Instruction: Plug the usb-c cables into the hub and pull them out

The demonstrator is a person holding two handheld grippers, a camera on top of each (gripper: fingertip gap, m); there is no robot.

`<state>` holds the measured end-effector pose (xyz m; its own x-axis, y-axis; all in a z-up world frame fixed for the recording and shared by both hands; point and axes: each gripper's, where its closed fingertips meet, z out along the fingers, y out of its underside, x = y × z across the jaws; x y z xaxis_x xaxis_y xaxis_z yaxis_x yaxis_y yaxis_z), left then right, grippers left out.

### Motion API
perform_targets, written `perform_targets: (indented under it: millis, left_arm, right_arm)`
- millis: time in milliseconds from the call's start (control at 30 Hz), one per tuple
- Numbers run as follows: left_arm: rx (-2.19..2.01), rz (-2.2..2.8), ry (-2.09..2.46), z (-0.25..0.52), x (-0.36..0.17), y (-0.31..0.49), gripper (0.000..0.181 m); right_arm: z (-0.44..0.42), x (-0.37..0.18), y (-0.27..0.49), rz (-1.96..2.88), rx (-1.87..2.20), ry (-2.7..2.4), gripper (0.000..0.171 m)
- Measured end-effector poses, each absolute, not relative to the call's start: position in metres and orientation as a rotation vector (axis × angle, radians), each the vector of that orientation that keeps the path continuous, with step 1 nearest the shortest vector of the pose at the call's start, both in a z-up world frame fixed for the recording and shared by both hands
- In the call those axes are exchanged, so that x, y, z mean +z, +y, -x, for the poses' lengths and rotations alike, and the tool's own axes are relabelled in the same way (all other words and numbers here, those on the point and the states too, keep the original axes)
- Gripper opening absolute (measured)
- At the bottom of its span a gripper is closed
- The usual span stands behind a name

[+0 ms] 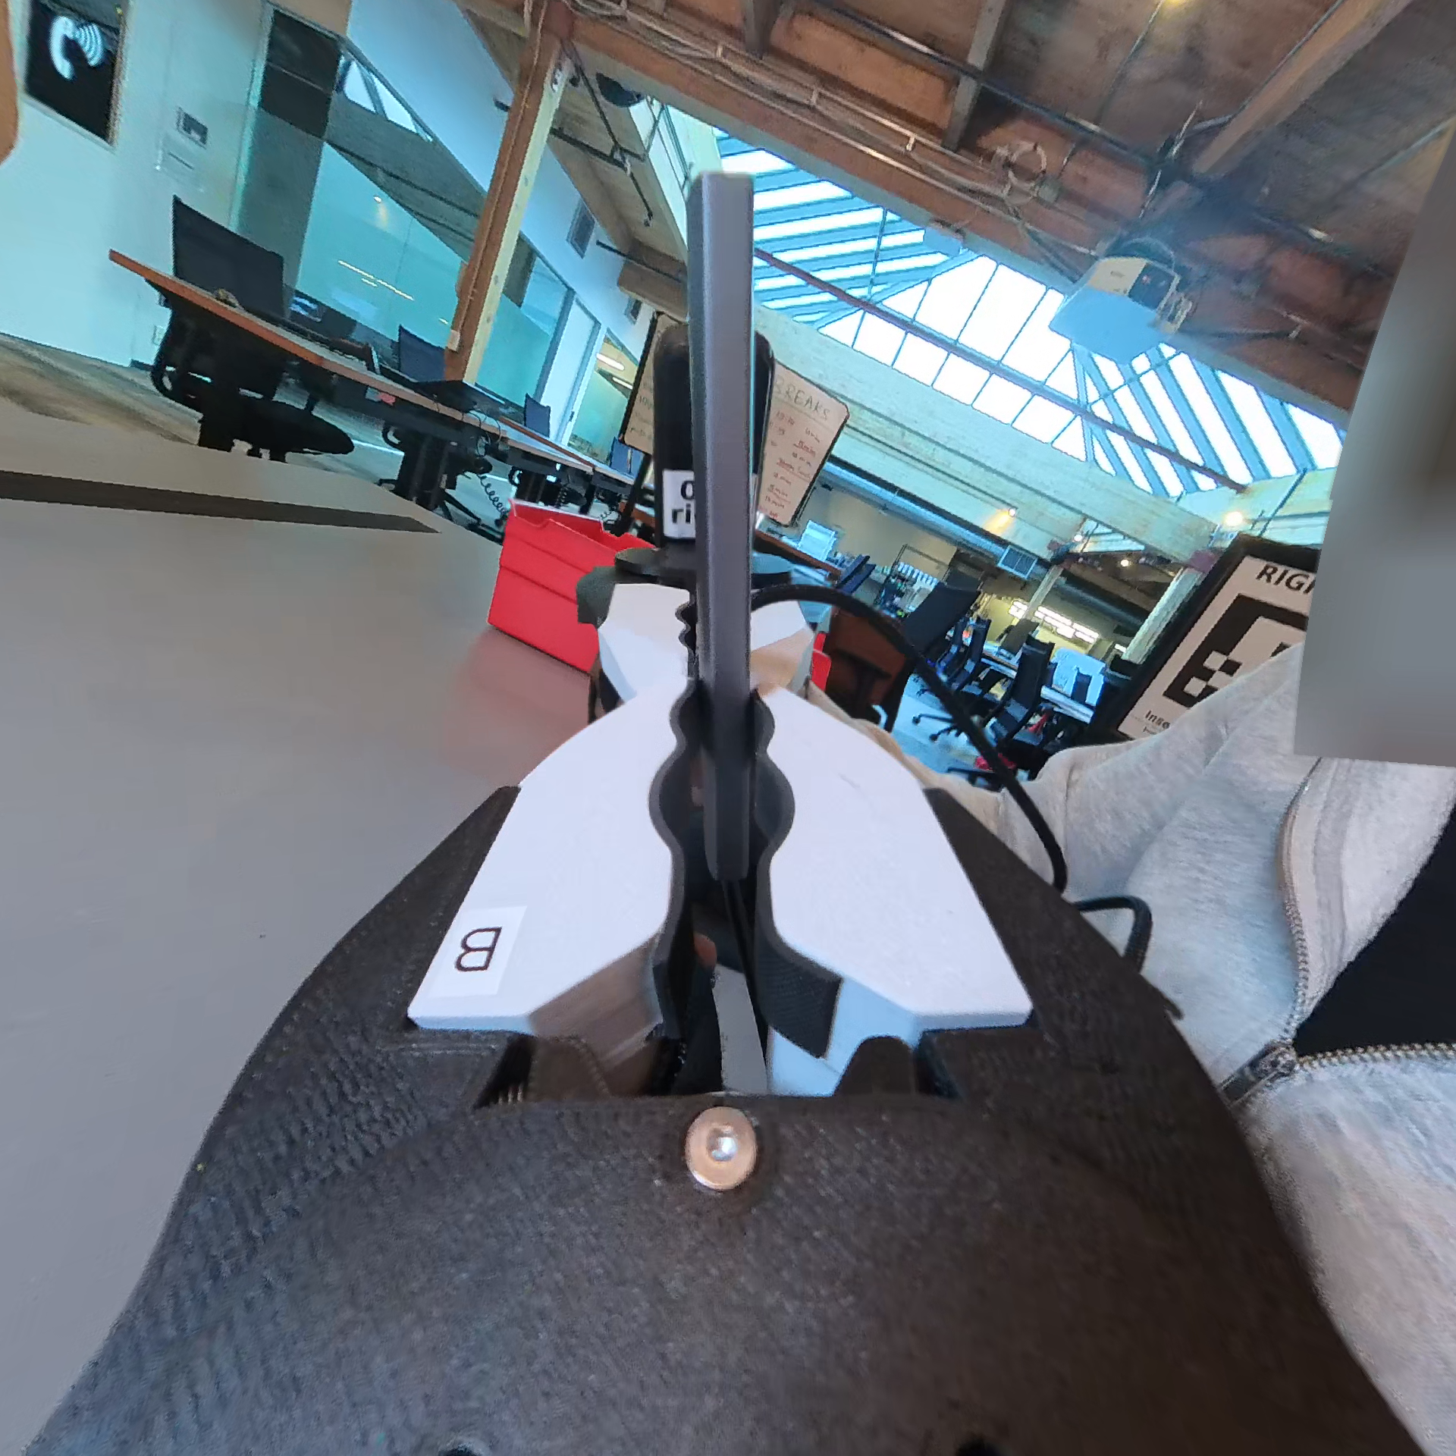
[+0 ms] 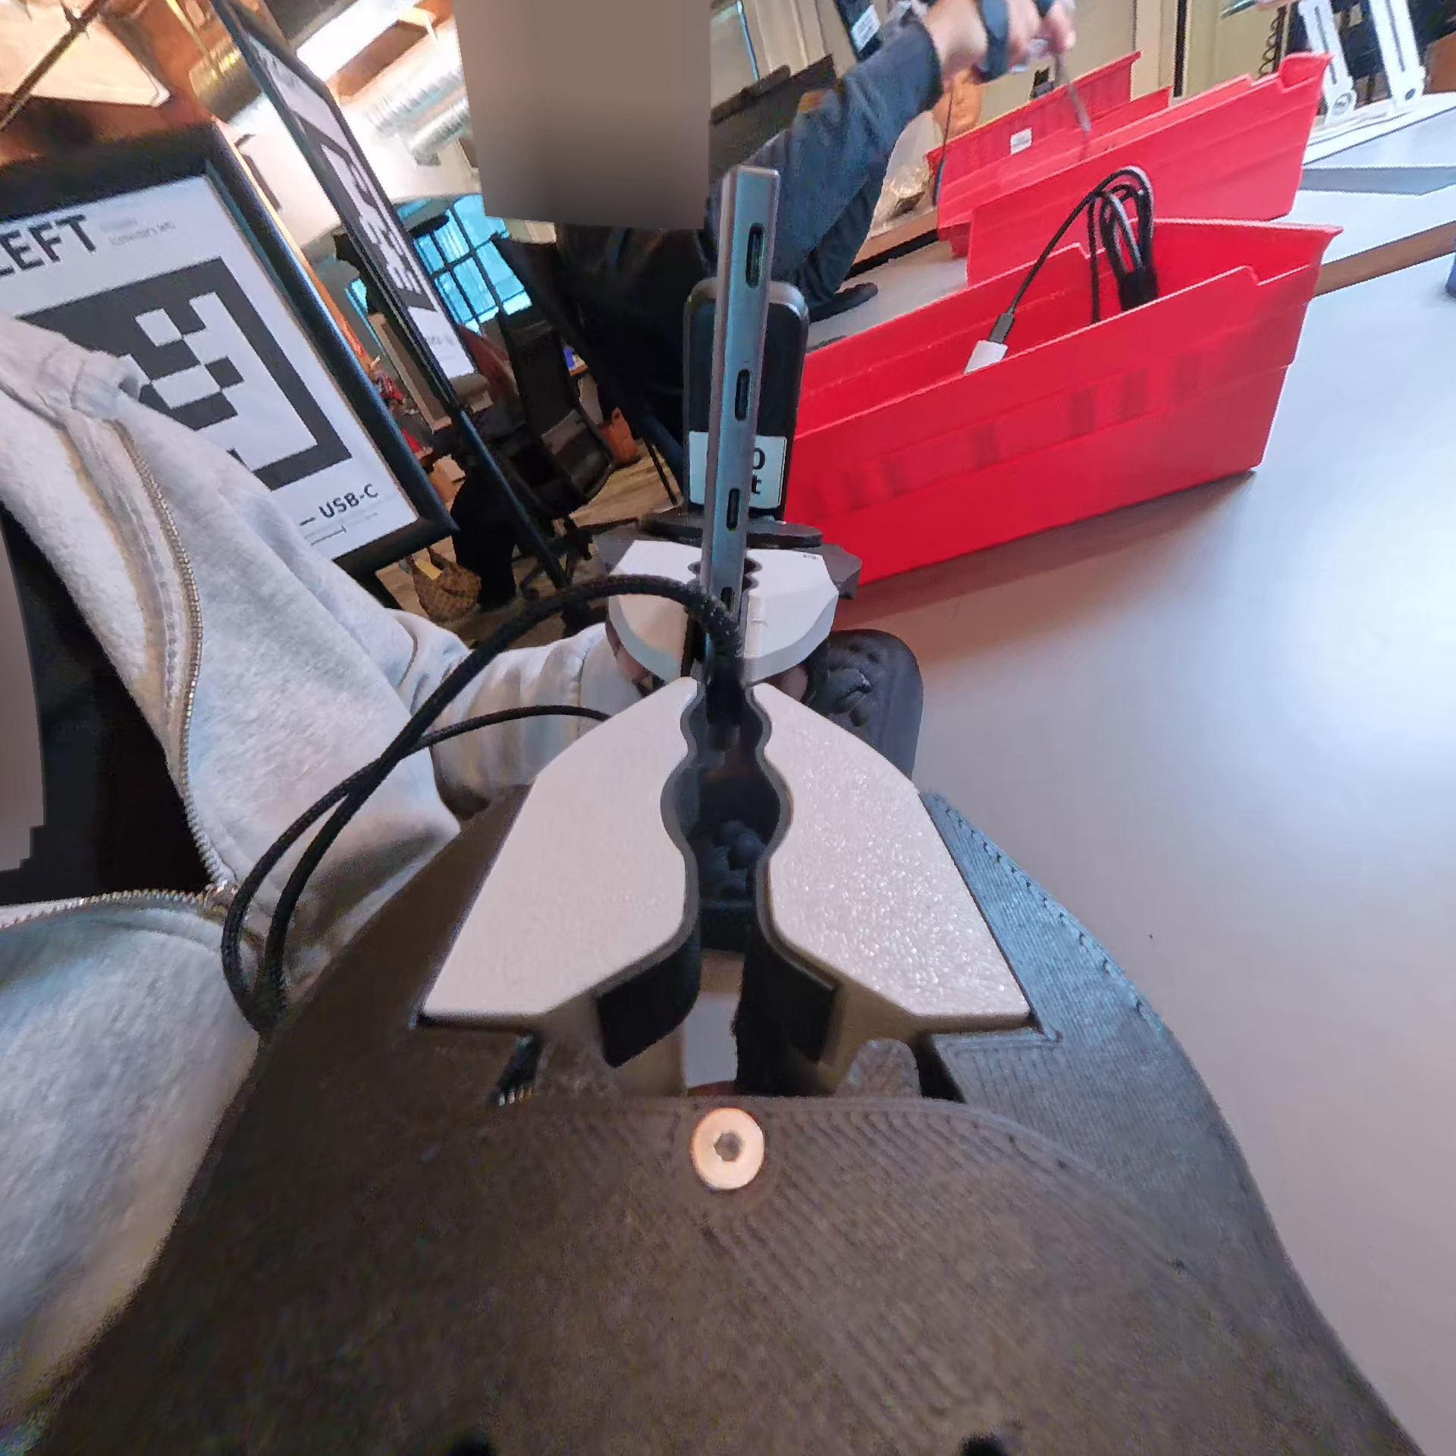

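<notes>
Two hand-held grippers meet at a slim grey hub [image 1: 718,488] above a grey table [image 1: 197,748].

The left gripper [image 1: 721,713] pinches the hub's smooth edge. Only the right view shows its oval ports and the right gripper [image 2: 726,709] clamping a braided black cable [image 2: 378,780] at the lowest port.

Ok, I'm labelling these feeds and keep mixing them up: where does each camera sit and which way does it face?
Left wrist view: on the left gripper, looking along its fingers at the hub it clamps, with the right gripper beyond; grey hoodie at right.
Right wrist view: on the right gripper, shut on the cable, facing the hub's port edge; hoodie at left.
Shared: the cameras face each other; both show hub, hoodie and the opposite gripper.
</notes>
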<state>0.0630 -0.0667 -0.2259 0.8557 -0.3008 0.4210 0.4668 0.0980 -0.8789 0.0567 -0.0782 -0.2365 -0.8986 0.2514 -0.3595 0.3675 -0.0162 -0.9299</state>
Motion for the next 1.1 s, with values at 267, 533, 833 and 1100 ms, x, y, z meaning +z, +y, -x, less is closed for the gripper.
perform_targets:
  millis: [267,533,833,1100]
  left_arm:
    - [-0.530,1.384,-0.129,-0.066,-0.228,-0.065,0.011]
    - [-0.462,1.339,-0.139,-0.062,-0.222,-0.068,0.016]
    - [-0.508,1.333,-0.118,-0.065,-0.221,-0.068,0.030]
    - [-0.205,1.518,0.017,-0.074,-0.225,-0.064,0.041]
  right_arm:
    - [-0.060,-0.238,-0.075,-0.660,-2.058,2.181,0.008]
    - [-0.055,-0.231,-0.080,-0.766,-2.187,2.113,0.007]
    - [-0.053,-0.232,-0.080,-0.800,-2.194,2.076,0.007]
    - [-0.062,-0.211,-0.080,-0.673,-2.337,1.996,0.008]
